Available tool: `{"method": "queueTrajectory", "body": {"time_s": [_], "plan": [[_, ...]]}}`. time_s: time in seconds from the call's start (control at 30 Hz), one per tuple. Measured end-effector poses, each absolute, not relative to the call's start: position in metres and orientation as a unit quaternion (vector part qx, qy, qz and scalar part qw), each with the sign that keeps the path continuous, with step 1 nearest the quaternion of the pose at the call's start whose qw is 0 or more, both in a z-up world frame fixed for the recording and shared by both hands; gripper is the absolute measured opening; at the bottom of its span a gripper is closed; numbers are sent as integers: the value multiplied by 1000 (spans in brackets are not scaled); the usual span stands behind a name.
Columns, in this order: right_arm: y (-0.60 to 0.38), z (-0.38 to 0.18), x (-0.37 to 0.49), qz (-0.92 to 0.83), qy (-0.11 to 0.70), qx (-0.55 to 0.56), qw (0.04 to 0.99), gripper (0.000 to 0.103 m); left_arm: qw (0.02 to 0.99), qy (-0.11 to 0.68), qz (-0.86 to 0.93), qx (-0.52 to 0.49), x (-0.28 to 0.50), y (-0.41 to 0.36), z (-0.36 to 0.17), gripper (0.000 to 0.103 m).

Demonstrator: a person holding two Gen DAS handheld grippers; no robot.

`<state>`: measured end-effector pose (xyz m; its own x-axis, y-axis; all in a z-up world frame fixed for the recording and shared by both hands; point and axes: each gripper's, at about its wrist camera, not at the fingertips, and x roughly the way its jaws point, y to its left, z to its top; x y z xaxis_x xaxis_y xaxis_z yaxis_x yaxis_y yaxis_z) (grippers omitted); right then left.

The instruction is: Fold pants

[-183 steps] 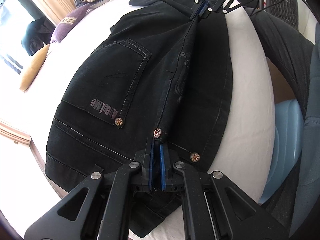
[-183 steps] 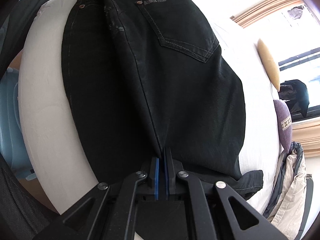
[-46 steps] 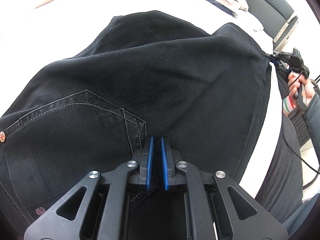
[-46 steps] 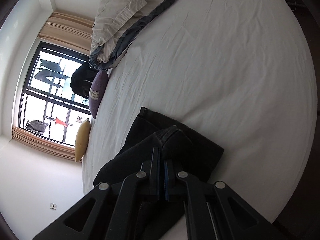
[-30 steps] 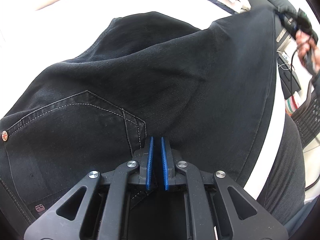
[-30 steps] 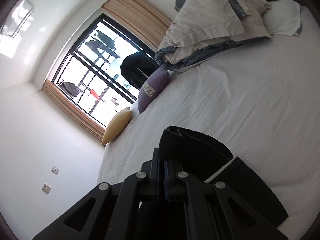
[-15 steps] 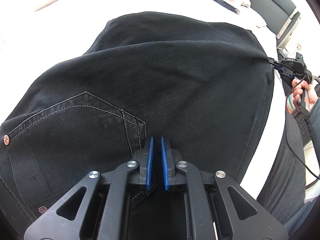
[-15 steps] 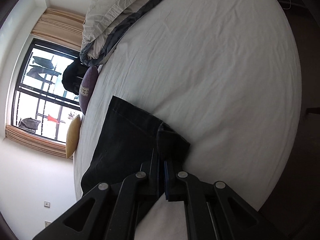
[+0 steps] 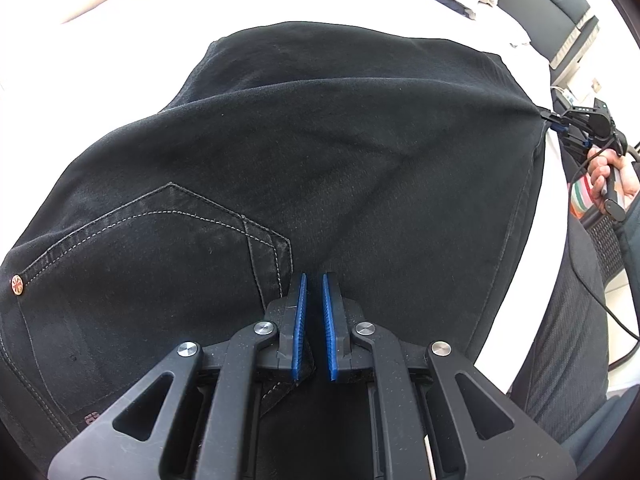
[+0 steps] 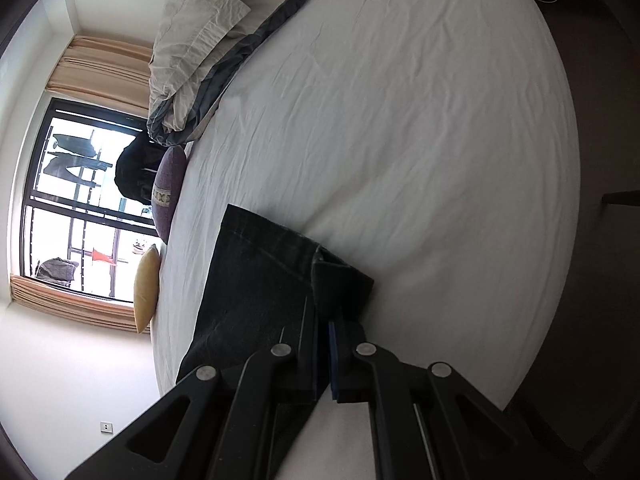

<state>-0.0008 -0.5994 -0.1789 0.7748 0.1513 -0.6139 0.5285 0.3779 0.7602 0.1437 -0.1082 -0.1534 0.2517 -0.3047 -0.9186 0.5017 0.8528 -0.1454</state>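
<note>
Left wrist view: my left gripper (image 9: 313, 320) has its blue pads (image 9: 299, 332) drawn near together with a narrow gap visible between them toward the tips. A fold of the black pants (image 9: 320, 152) passes between the pads lower down, so I record this gripper as clamped on the fabric near the seat. The back pocket (image 9: 160, 248), with pale stitching, lies just left of the gripper, and a copper rivet (image 9: 17, 282) sits at the far left edge. The pants lie spread across the white bed (image 9: 100, 32), the fabric drawn taut in a ridge running toward the upper right.

At that far end my right gripper (image 9: 560, 122) pinches the cloth; my right hand (image 9: 608, 172) holds its handle, with a cable trailing from it.

Right wrist view: my right gripper (image 10: 324, 344) is closed on the hem end of the pants (image 10: 256, 280); denim fills the space between the fingers, and a small corner of cloth stands up just beyond the tips. The leg section lies flat on the bed (image 10: 400, 120), extending left of the gripper.

Other items noted: a crumpled beige duvet (image 10: 208, 28) with grey trim at the far side of the bed, a purple cushion (image 10: 168, 188), a yellow cushion (image 10: 145, 288), and a window (image 10: 80, 208) with curtains.
</note>
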Motion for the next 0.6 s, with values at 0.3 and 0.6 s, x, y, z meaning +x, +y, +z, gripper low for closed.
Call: {"method": "queueTrajectory", "body": {"time_s": [0.3,0.6], "plan": [[-604,-188,16,-137,334,530,767,3,774,559,-274,116,147,-118,-146,9],[-578,-142,-22,-177,348,484,783,59,780,546,-275,134,130,-124,-141,9]]}}
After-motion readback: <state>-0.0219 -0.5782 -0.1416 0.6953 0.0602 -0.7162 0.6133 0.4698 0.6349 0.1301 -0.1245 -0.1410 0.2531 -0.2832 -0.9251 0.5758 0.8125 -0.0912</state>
